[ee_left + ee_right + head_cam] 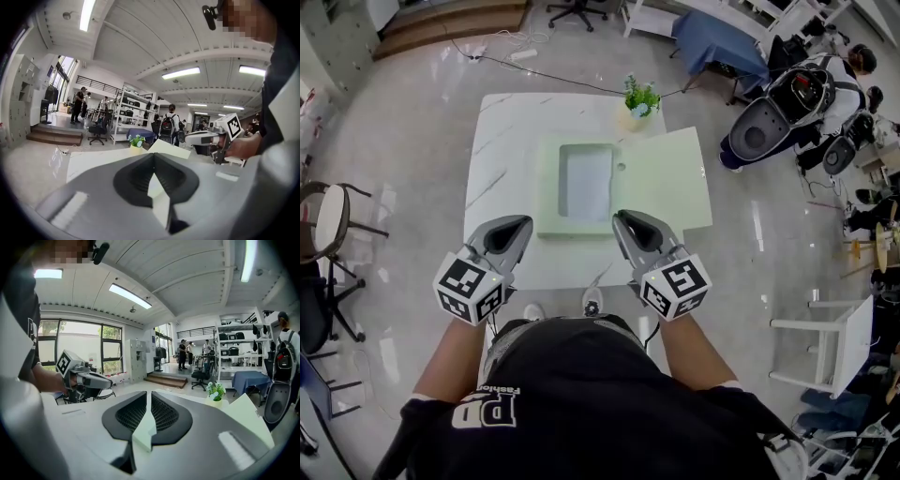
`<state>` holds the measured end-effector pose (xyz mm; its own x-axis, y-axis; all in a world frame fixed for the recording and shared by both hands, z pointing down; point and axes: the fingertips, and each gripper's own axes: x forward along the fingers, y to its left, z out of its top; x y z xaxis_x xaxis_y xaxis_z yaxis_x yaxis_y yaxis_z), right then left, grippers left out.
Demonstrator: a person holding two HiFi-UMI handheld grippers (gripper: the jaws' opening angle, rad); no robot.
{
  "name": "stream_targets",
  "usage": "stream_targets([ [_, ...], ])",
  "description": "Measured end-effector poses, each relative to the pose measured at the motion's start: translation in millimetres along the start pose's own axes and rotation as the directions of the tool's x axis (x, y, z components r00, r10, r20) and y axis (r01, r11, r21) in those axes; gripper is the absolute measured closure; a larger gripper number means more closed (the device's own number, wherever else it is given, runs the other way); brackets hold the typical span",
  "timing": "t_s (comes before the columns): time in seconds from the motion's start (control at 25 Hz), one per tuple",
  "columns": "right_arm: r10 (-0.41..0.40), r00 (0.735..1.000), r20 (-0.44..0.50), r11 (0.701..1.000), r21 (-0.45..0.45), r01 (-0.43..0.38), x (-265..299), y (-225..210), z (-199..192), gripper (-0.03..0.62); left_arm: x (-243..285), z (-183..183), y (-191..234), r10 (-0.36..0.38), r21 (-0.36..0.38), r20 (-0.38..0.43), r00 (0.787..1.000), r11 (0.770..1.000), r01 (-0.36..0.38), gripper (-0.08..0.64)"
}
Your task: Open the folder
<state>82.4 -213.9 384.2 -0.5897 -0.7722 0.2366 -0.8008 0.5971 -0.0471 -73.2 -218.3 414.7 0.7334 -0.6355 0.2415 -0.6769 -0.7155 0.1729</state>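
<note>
Folder (661, 178) lies open, ungripped, ahead of left gripper (523, 223) and right gripper (622, 217) fingers (508, 236).

This is looking like a large open lab or workshop hall. Far beyond the left fingers (133, 176), metal shelving (129, 112) is holding gear, people (78, 103) are standing about, and strip lights (180, 72) are glowing on a ribbed ceiling. Well left of those fingers, grey lockers (21, 93) are lining a wall. Left of the right fingers (129, 416), tall windows (75, 345) are letting in daylight. In the head view, ahead of both pairs of fingers, a white marble bench (502, 141) is standing on a polished floor (394, 159). Beyond it a cable (553, 77) is trailing near a rolling office chair (577, 11). Off to the right, dark machine shells (764, 127) are sitting beside a blue-draped table (717, 42).
</note>
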Motion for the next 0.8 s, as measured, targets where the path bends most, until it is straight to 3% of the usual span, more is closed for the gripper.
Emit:
stream_targets([
  [0.36,0.074,0.996,0.057,0.996,0.043,-0.076,2,21,15,0.592,-2,13,-9,-0.025,0.042,0.018,1.0,0.999,0.025,0.509],
  [0.8,0.091,0.996,0.009,0.992,0.086,-0.091,4,18,2,0.592,2,17,-11,-0.03,0.06,0.007,1.0,0.998,0.03,0.509],
])
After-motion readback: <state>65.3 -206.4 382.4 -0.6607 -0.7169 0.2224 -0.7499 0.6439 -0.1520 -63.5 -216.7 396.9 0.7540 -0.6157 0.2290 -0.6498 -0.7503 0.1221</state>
